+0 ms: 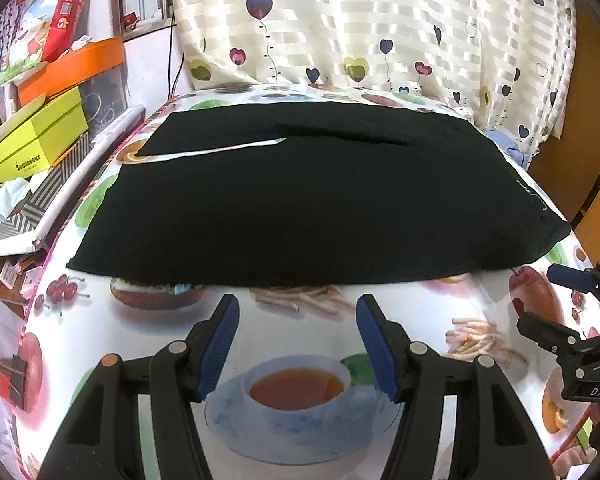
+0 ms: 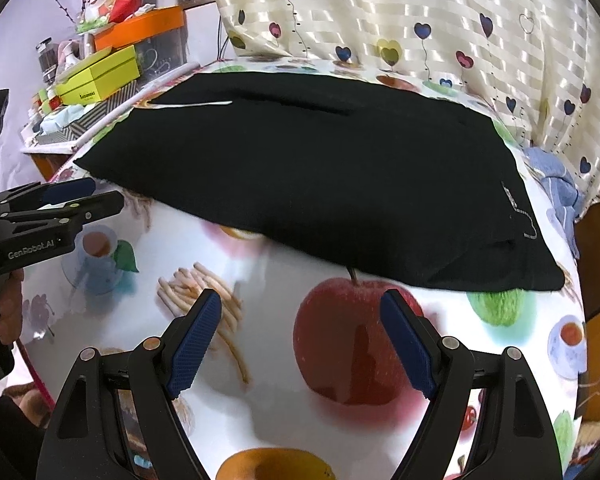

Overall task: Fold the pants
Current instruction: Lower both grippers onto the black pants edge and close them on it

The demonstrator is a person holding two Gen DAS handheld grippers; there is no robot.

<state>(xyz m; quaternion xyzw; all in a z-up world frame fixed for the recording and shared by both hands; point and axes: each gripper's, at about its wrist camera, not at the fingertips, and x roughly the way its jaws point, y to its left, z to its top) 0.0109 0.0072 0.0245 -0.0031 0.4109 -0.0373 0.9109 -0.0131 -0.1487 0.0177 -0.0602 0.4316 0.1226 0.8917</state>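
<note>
Black pants (image 1: 312, 200) lie flat across the fruit-print tablecloth (image 1: 100, 332), legs pointing left with a narrow gap between them, waistband at the right. In the right wrist view the pants (image 2: 320, 176) fill the middle of the table. My left gripper (image 1: 298, 308) stands open just short of the pants' near edge, with nothing between its blue pads. My right gripper (image 2: 300, 304) is open too, over a printed red apple, near the waist corner. Each gripper shows in the other's view: the right one (image 1: 556, 296) and the left one (image 2: 96, 196).
Yellow and orange boxes (image 1: 36, 140) are stacked on a cluttered side table at the left. A heart-print curtain (image 1: 380, 24) hangs behind the table. Blue cloth (image 2: 560, 184) is bunched at the far right edge. A hand (image 2: 8, 312) holds the left gripper's handle.
</note>
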